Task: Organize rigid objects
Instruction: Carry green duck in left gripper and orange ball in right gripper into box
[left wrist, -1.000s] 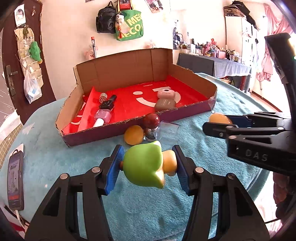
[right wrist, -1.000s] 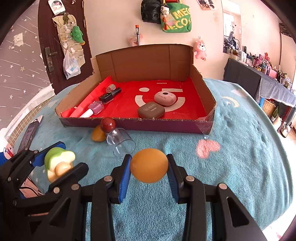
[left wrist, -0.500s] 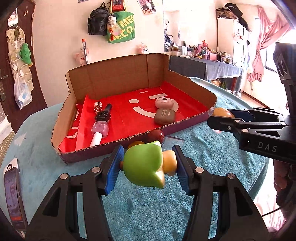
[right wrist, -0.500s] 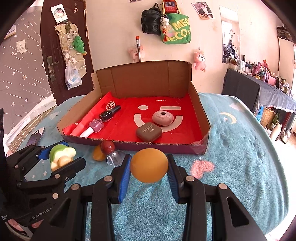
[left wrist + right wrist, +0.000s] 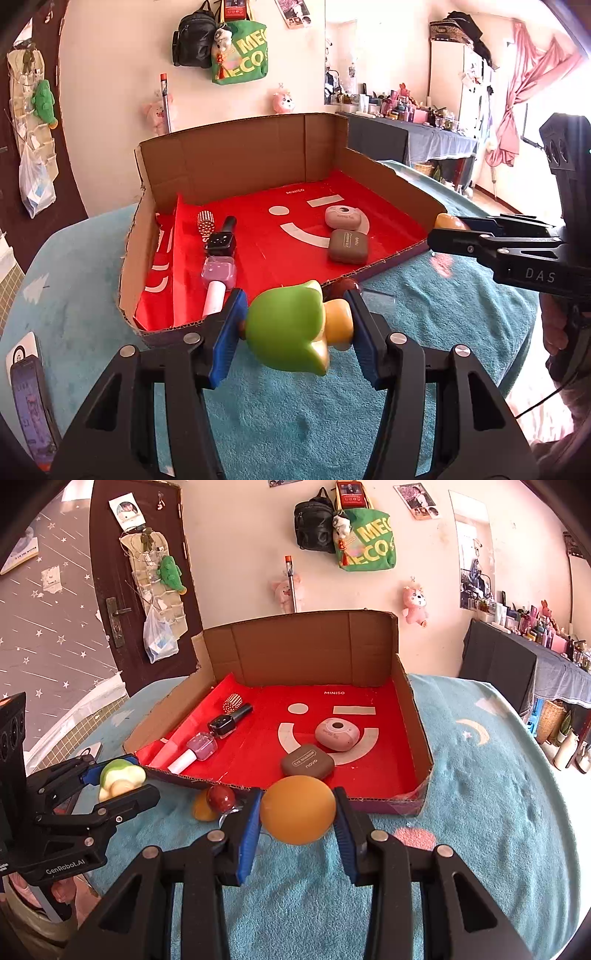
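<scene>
Both claws have come closer to the cardboard box (image 5: 255,155) since the earlier frames, and its red floor now fills more of each view. Left claw (image 5: 295,328) pinches a green and yellow toy (image 5: 288,332) between its blue pads (image 5: 227,339), the toy clear of the teal cloth on the table (image 5: 92,295). Right claw (image 5: 297,810) is pressed onto an orange ball (image 5: 297,808), also lifted off the cloth. Just ahead of the right claw, against the box's near wall, lie a dark red ball (image 5: 220,797), a second orange piece (image 5: 201,808) and a clear cup (image 5: 231,812) partly hidden behind the pad. Beyond the left claw, inside the box on its left side, are a white and pink bottle (image 5: 218,280), a black bottle (image 5: 221,242) and a studded cap (image 5: 205,221). Further right inside sit a brown case (image 5: 347,245) and a pink round case (image 5: 343,218), touching or nearly so. Left of the left claw, a phone (image 5: 31,402) rests at the table edge.
</scene>
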